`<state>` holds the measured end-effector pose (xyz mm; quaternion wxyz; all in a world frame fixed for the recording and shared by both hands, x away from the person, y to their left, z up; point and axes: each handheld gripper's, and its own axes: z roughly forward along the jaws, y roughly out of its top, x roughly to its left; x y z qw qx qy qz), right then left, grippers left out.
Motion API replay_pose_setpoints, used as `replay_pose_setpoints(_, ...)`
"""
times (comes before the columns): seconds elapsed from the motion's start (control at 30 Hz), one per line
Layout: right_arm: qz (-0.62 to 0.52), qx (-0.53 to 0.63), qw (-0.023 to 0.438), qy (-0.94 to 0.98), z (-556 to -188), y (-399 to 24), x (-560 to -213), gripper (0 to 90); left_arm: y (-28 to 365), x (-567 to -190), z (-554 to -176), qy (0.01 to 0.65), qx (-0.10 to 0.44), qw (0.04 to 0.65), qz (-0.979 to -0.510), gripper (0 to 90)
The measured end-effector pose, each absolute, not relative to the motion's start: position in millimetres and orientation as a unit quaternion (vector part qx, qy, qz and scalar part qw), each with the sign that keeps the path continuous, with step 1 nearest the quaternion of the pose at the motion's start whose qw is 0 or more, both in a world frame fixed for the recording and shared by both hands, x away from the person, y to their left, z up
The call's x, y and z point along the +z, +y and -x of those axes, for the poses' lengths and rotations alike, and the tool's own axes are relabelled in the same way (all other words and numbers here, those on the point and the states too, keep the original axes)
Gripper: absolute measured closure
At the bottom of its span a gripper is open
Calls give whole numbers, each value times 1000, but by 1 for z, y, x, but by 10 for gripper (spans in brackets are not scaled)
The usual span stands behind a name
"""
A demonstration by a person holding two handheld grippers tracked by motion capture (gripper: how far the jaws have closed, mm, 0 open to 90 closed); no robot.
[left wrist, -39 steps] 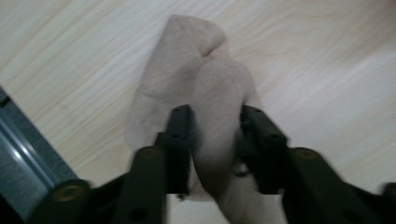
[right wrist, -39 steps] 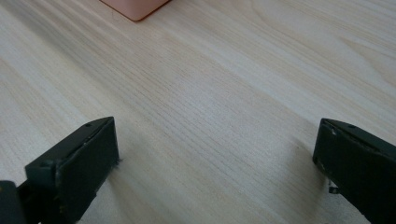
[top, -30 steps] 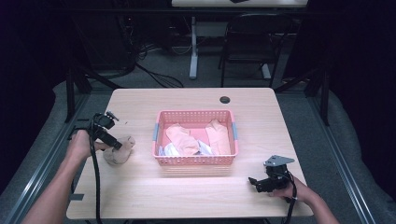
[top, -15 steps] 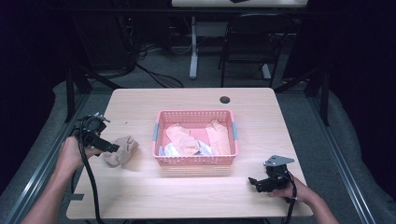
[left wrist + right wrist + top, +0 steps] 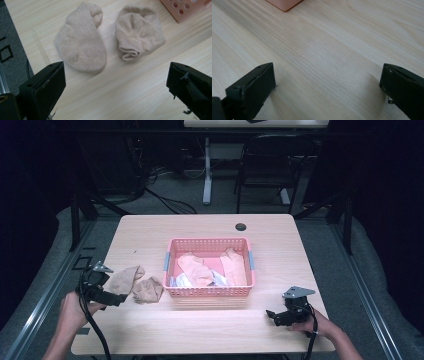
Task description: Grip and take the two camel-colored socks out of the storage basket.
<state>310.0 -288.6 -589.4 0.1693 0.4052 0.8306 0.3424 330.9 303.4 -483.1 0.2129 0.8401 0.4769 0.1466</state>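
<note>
High view, left gripper withdrawn, socks released

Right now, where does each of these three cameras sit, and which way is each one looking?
High view: above the table's near edge, facing forward and down; both forearms and hands show.
Left gripper view: rides the left gripper, looks along its open jaws at two beige socks.
Right gripper view: rides the right gripper, looks along open jaws at bare table.
Shared: all three catch the pink basket.
</note>
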Motion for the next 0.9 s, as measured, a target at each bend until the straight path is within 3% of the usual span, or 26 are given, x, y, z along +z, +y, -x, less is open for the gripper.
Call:
replay_pose_setpoints(0.47, -405, 342, 169, 831, -310, -289, -589, 0, 305, -536, -303, 502, 154, 220, -822, 3)
replay_pose_setpoints(0.9, -405, 342, 169, 831, -310, -289, -589, 0, 306, -544, -301, 499, 155, 218, -825, 2)
